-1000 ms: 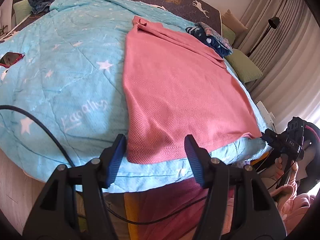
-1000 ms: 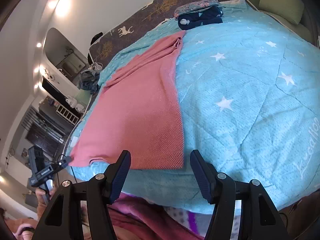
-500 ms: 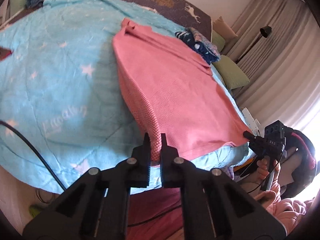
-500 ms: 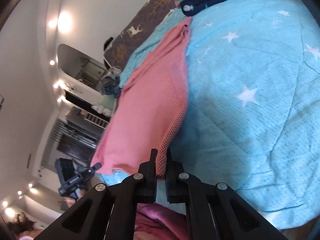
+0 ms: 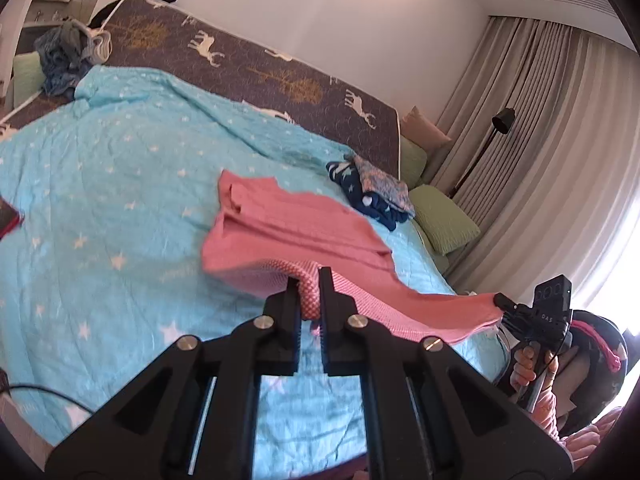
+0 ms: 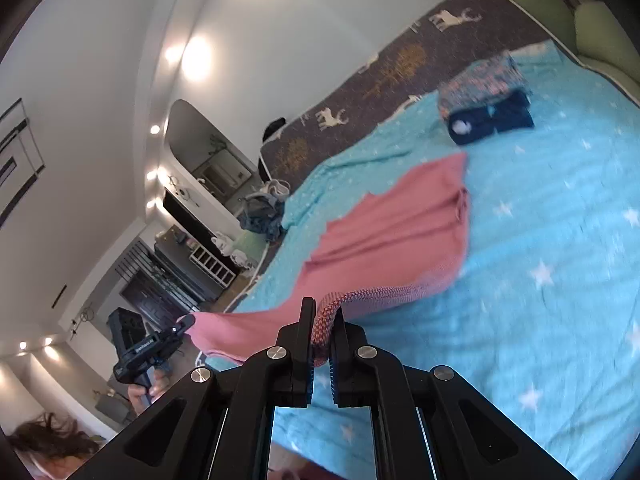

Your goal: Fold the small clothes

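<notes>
In the left wrist view the pink garment [image 5: 296, 220] runs from a bunched far end at centre frame, lying on the blue quilt [image 5: 100, 184], down toward the bottom centre, where its near hem is raised off the quilt. Its long axis goes from the upper middle to the lower middle of the frame, and the lifted hem stretches sideways from bottom centre to the right edge. The left gripper [image 5: 309, 292] has its jaws nearly together, pinching one hem corner between them. At the right, the right gripper [image 5: 505, 307] holds the other corner, and a hand [image 5: 528, 364] grips its handle; from here its jaws are too small to read. A stack of folded clothes [image 5: 372, 196] lies on the quilt right of centre, just beyond the garment's far end. A heap of clothes [image 5: 64, 56] sits at the upper left against the deer-print headboard [image 5: 248, 64], and a green pillow [image 5: 444, 220] lies at the right by the curtains [image 5: 532, 140]. In the right wrist view the garment [image 6: 400, 224] slants from its far end at the upper right of centre down to the bottom centre, with the raised hem sweeping toward the lower left. The right gripper [image 6: 322, 330] has its jaws close together, clamped on a rolled hem corner. At the lower left the left gripper [image 6: 187, 322] holds the opposite corner, with a hand [image 6: 148, 388] beneath it. The folded stack [image 6: 486, 100] sits at the upper right on the quilt [image 6: 552, 208], apart from the garment.
</notes>
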